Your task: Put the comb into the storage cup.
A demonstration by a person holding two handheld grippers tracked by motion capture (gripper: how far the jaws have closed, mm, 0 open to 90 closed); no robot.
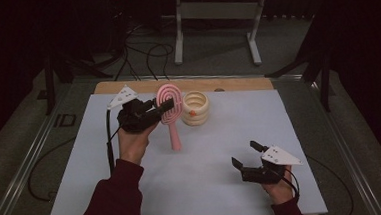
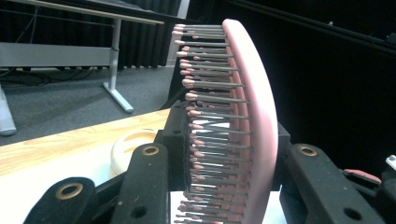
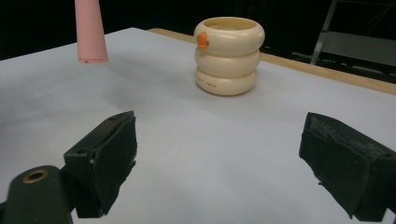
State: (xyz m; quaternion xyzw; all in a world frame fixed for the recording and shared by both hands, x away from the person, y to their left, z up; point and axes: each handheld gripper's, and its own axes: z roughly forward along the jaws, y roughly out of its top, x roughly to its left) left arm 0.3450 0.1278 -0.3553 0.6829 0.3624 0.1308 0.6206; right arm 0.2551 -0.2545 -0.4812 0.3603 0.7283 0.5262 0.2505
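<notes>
I am holding my left gripper (image 1: 164, 105) up over the far left part of the bench (image 1: 208, 176), and its jaws are clamping the head of the pink hairbrush (image 1: 170, 101). In the left gripper view the hairbrush (image 2: 243, 126) is sitting edge-on between the two black jaws – the smooth curved back is pressing against one jaw, the bristle side is facing the other. The head is standing upright above the gripper, while the handle is hanging straight down below it, its tip just above the white surface without touching it as far as I can tell.

The brush is looking like this: an oval, looped pink head, rows of thin dark pins with small pink tips, and a tapering pink handle whose blunt end is showing in the right gripper view (image 3: 90, 32).

Just to the right of the brush, near the far edge of the bench, the cream cup (image 1: 195, 107) is standing upright – three stacked rings with a small orange spot on its side. It is close beside the brush head but apart from it.

Further right and nearer to me, my right gripper (image 1: 245, 154) is hovering low over the bench with its jaws spread wide and nothing between them, pointing toward the cup (image 3: 229, 55), well apart from it.
</notes>
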